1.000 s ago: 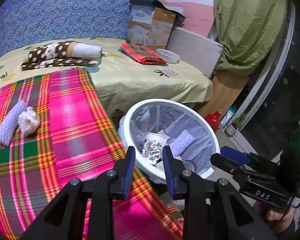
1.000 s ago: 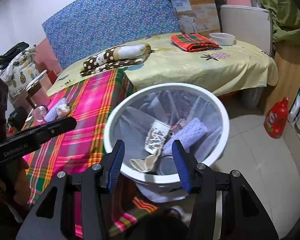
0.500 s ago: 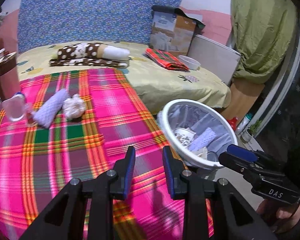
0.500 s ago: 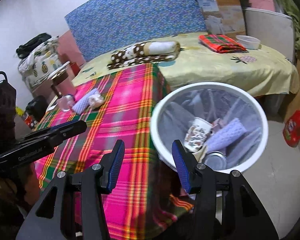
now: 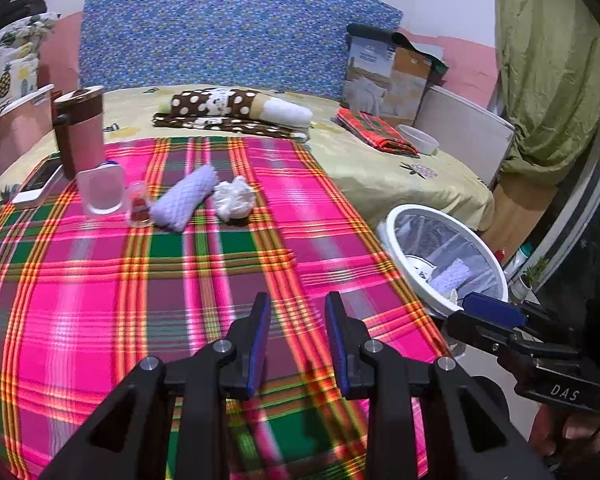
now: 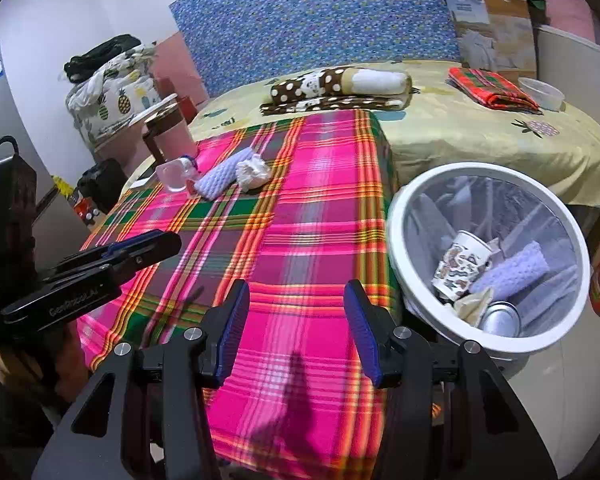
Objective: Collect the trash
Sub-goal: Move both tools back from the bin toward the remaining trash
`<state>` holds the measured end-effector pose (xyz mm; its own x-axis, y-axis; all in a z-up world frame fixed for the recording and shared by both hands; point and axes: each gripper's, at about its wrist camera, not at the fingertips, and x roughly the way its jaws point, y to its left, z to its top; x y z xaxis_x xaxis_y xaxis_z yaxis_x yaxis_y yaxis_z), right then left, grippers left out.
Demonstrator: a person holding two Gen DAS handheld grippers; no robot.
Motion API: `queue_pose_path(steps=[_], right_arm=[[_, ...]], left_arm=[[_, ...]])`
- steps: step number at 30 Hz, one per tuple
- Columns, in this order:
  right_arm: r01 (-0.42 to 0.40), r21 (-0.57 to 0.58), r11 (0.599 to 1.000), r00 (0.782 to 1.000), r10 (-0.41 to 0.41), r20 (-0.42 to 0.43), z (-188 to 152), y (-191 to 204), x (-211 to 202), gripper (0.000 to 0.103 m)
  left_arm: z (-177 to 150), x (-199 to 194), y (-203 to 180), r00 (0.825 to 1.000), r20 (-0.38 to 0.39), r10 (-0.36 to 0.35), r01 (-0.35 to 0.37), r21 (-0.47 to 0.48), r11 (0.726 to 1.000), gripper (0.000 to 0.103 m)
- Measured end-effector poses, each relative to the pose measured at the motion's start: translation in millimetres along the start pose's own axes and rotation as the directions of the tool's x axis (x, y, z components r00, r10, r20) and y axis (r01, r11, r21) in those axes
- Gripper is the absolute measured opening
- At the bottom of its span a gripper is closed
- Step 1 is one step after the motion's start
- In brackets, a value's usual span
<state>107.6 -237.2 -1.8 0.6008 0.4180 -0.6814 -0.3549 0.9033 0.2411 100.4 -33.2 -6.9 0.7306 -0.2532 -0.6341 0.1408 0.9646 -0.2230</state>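
Observation:
A purple foam net roll and a crumpled white tissue lie side by side at the far end of the pink plaid cloth. The white trash bin stands on the floor to the right, lined with a clear bag; inside are a paper cup, another purple net and a can. My left gripper hovers open and empty over the near cloth. My right gripper is open too, empty, beside the bin's left rim.
Near the net roll stand a clear plastic cup, a tiny red bottle, a brown tumbler and a phone. On the yellow bedspread behind lie a dotted bundle, a folded red cloth and a white bowl.
Both grippers have swung left, away from over the bin and onto the plaid cloth. The net roll and tissue now sit nearer the middle of both views. Neither jaw gap has changed.

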Motion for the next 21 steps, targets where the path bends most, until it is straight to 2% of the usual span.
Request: queue_pose_path(steps=[13, 21], right_arm=[[-0.037, -0.064, 0.997, 0.999, 0.036, -0.019, 14.9, 33.7, 22.7, 0.051], [-0.051, -0.096, 0.994, 0.998, 0.048, -0.033, 31.7, 46.0, 40.8, 0.051]], left_arm=[[2.7, -7.2, 44.5, 0.998, 0.012, 0.063, -0.062, -0.053, 0.997, 0.029], [20.0, 0.4, 65.4, 0.996, 0.007, 0.094, -0.094, -0.051, 0.994, 0.029]])
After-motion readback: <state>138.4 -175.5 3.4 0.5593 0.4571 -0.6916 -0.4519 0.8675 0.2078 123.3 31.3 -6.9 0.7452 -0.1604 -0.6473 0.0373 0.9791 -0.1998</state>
